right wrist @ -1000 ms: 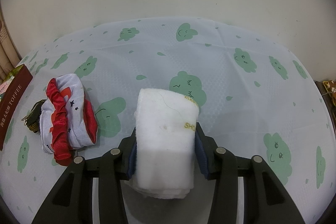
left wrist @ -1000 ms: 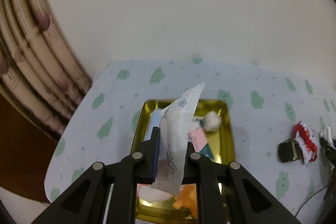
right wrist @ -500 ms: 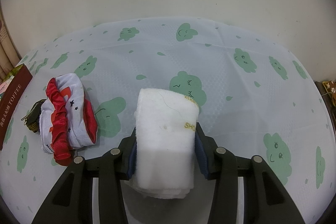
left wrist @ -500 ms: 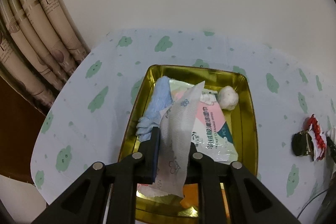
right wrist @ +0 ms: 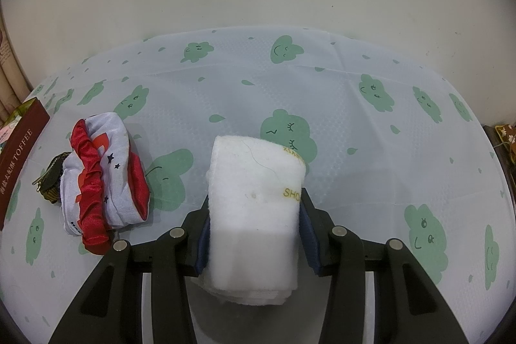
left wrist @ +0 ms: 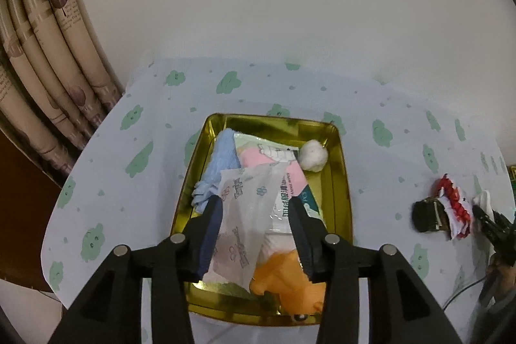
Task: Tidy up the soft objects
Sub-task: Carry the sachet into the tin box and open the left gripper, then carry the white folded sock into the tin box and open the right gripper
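The table's cloud-print cloth (right wrist: 322,92) fills both views. On it sits the gold tray (left wrist: 342,170), seen only by the left wrist camera. The left gripper (left wrist: 256,211) hangs over the tray, its jaws having just been opening; the thin wipe sachet (left wrist: 248,215) lies loose between them, leaning on the left pad and clear of the right. Under it in the tray lie a blue cloth (left wrist: 221,157), a pink wipes pack (left wrist: 283,170), a white ball (left wrist: 312,155) and an orange toy (left wrist: 290,279). Right of the tray, the right gripper (right wrist: 254,218) is clamped on a folded white towel (right wrist: 254,199). Only its camera shows the red-and-white fabric bundle (right wrist: 103,179) clearly.
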Demonstrator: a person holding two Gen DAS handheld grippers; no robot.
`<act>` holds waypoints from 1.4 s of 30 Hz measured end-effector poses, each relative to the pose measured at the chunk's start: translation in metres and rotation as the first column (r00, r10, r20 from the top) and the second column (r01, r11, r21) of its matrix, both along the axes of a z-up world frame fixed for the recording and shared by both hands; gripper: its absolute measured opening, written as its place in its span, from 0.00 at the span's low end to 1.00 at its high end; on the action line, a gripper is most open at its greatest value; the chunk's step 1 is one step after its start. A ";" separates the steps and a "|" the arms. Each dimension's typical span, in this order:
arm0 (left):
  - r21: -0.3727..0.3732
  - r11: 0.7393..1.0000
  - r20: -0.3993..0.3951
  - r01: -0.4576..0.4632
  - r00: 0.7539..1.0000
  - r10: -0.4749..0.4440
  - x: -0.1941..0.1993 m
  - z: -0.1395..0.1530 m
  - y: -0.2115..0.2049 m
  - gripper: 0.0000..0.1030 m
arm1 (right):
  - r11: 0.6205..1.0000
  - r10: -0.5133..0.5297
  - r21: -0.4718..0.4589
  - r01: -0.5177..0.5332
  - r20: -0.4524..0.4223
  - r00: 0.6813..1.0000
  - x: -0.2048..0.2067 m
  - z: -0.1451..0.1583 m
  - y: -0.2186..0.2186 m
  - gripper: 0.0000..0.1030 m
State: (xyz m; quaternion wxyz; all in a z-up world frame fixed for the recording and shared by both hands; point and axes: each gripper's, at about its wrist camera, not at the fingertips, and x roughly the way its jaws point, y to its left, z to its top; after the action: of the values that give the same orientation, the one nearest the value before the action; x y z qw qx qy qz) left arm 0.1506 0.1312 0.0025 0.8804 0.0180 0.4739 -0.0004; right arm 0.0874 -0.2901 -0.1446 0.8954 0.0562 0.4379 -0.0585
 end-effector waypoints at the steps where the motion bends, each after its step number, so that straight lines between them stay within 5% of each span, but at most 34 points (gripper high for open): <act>1: 0.002 1.000 0.007 -0.003 1.000 0.003 -0.002 0.002 0.000 0.42 | 1.000 0.000 0.001 0.000 0.000 1.000 0.000 0.000 0.000 0.43; 6: -0.012 0.999 0.054 -0.037 0.998 0.038 -0.018 0.009 0.006 0.42 | 1.000 0.000 -0.002 0.000 -0.001 1.000 0.000 0.000 0.001 0.43; 12: 0.055 0.994 0.100 -0.099 0.991 0.093 -0.036 0.002 0.020 0.42 | 1.000 0.001 -0.010 -0.001 -0.001 1.000 0.000 0.000 0.001 0.42; 18: 0.128 0.979 0.124 -0.161 0.982 0.145 -0.045 -0.013 0.037 0.42 | 0.999 0.010 -0.050 -0.010 -0.006 1.000 0.000 0.003 0.004 0.28; 25: 0.102 0.976 0.131 -0.192 0.975 0.178 -0.054 -0.024 0.054 0.42 | 0.997 -0.013 -0.078 0.010 -0.038 0.999 0.002 0.010 0.011 0.25; 35: 0.065 0.968 0.167 -0.241 0.959 0.227 -0.071 -0.026 0.071 0.42 | 0.992 0.024 -0.121 -0.023 0.008 1.000 -0.011 0.053 0.043 0.25; 42: 0.084 0.959 0.206 -0.272 0.946 0.251 -0.077 -0.027 0.080 0.42 | 0.982 0.172 -0.092 -0.168 0.040 0.984 -0.007 0.090 0.105 0.25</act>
State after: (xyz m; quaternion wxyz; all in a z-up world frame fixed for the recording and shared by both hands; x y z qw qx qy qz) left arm 0.0733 0.2113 -0.0248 0.9120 0.0040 0.3837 0.1447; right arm 0.0799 -0.1851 -0.0547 0.9090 -0.0194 0.4164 0.0004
